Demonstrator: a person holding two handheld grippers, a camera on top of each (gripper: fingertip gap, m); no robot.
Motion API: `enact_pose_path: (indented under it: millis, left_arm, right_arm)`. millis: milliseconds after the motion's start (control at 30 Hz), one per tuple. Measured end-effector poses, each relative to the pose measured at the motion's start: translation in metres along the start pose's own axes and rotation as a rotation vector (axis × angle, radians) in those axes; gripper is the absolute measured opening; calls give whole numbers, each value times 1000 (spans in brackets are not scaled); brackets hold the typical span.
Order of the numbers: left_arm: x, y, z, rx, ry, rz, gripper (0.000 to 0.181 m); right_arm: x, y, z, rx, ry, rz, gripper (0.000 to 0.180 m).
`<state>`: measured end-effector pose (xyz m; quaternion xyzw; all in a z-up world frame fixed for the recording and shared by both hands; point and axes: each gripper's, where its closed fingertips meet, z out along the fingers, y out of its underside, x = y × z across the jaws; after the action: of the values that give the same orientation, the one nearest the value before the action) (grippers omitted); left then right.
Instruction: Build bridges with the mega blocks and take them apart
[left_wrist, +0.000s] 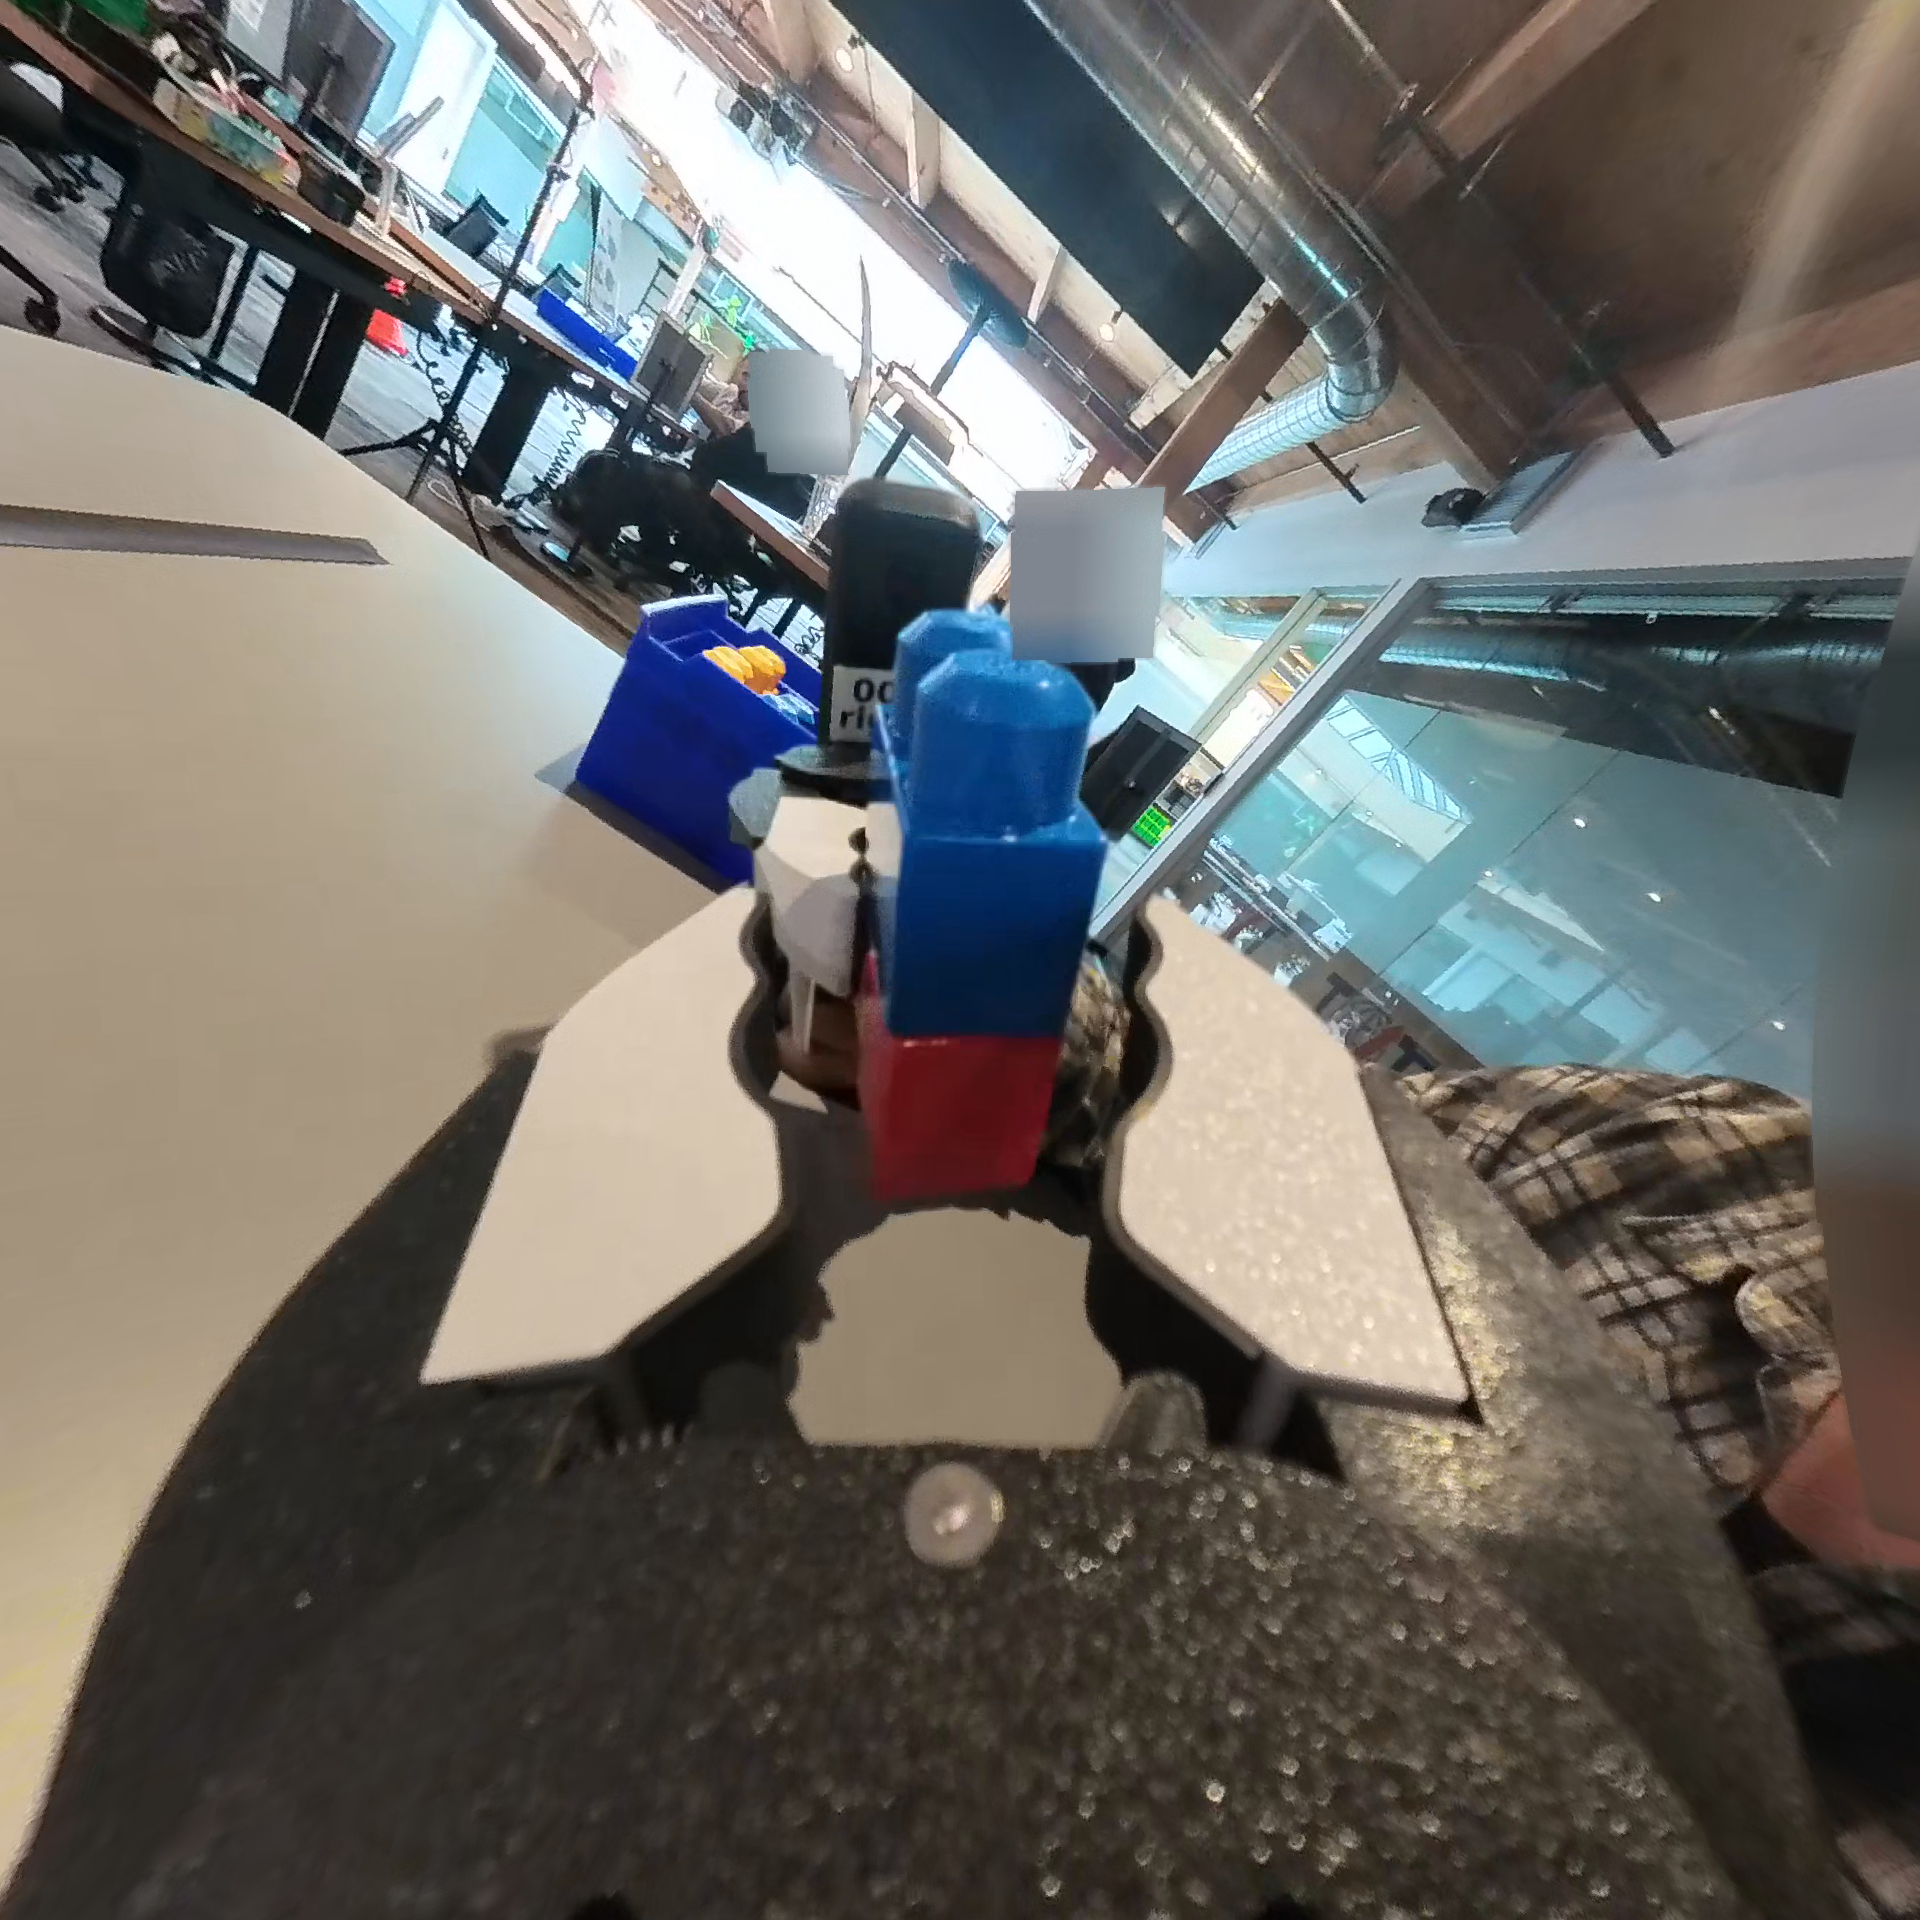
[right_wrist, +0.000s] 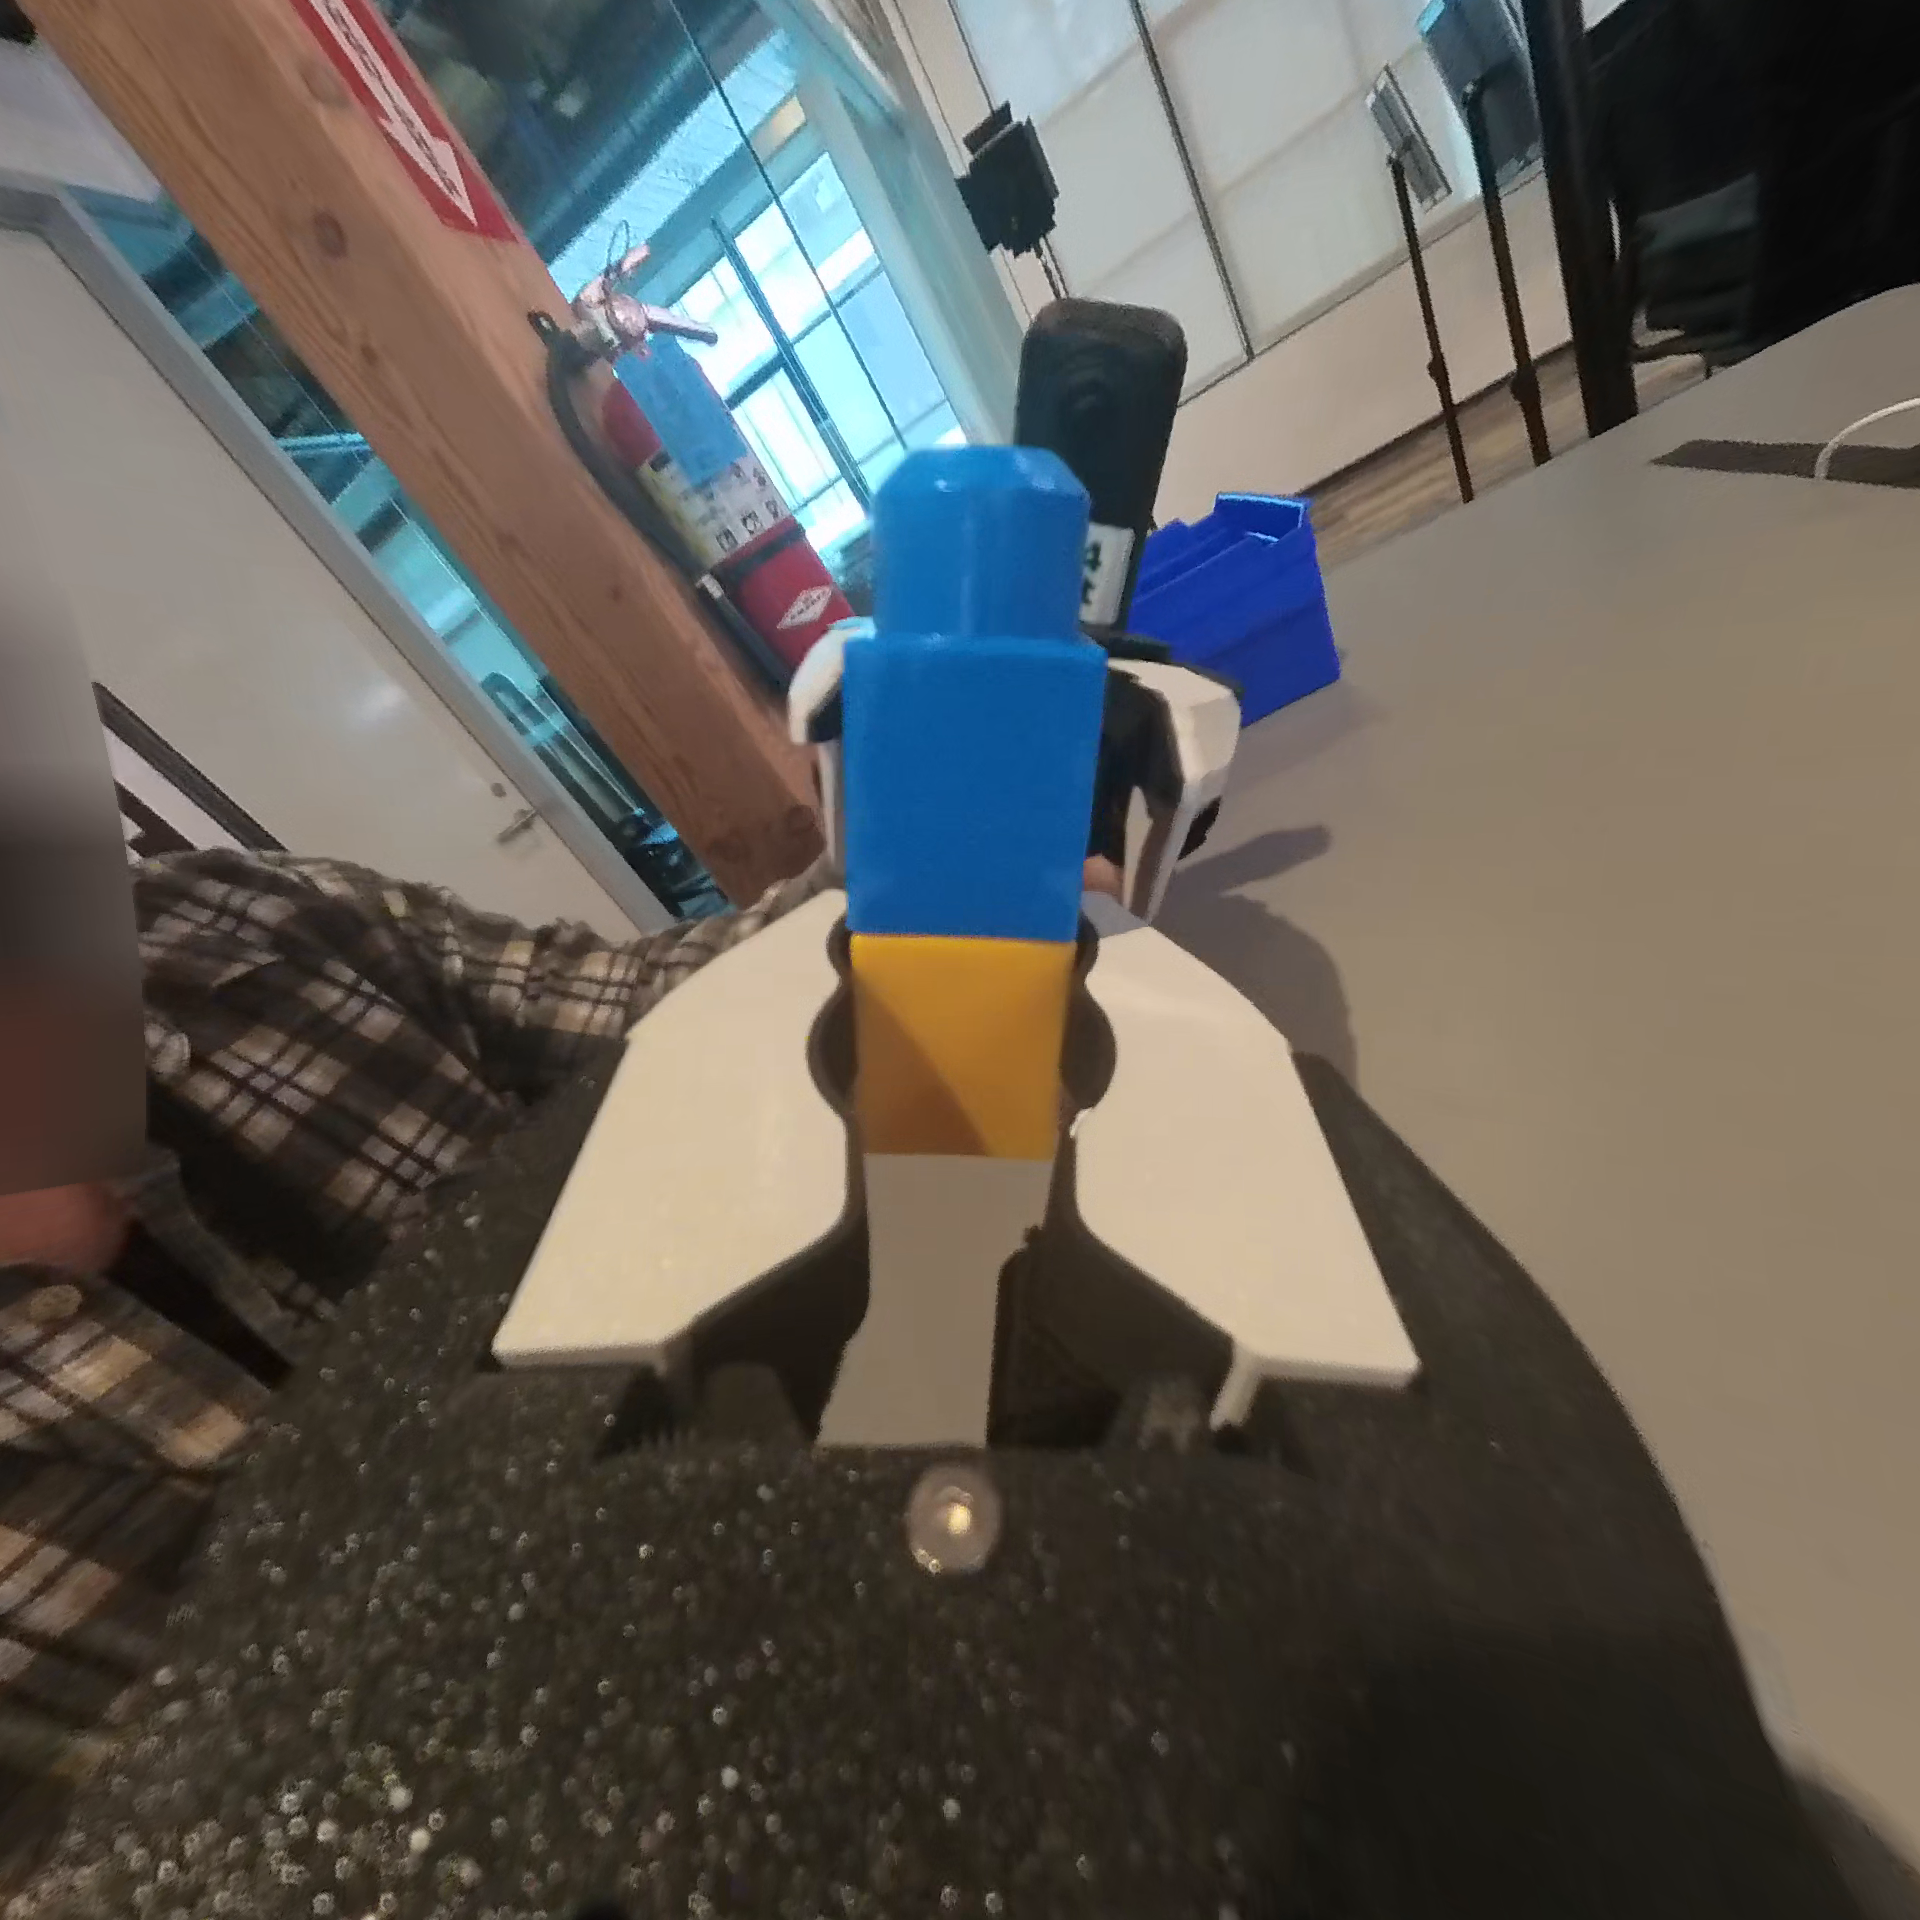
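Both grippers close on one raised bridge, facing each other across it.

Left gripper (left_wrist: 940, 1049) pinches the red block (left_wrist: 951, 1112); right gripper (right_wrist: 961, 1023) clamps the yellow block (right_wrist: 956, 1044), and the blue block (left_wrist: 982, 904) spans both, lifted off the desk (left_wrist: 260, 831). Judged mid-disassembly: next, pull a leg free of the span. Blue bin (left_wrist: 675, 758) near the desk's far edge holds orange-yellow pieces.

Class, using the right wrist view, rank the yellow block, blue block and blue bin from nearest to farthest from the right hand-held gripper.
1. Yellow block: between the right hand-held gripper fingers.
2. Blue block: stacked on it.
3. Blue bin: far back on the table, right.
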<state>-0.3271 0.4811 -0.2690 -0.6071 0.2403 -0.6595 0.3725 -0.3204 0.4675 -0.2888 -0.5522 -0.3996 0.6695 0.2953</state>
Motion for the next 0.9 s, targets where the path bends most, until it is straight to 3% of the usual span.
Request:
enact_pose_path:
  millis: [300, 400, 467, 600, 900]
  left_arm:
    - [-5, 13, 4, -57, -3, -4, 65]
    - [-4, 22, 12, -103, -18, 40, 61]
    - [6, 23, 12, -109, 25, 69, 41]
    - [11, 30, 12, -182, 5, 154, 38]
    - [13, 29, 11, -184, 28, 125, 38]
  right_arm:
    - [6, -20, -15, 177, 46, 21, 36]
    - [-1, -21, -10, 192, 11, 34, 36]
    - [-3, -20, -6, 184, 9, 31, 36]
    - [-9, -18, -4, 145, -12, -8, 36]
    - [-10, -18, -2, 137, -3, -26, 35]
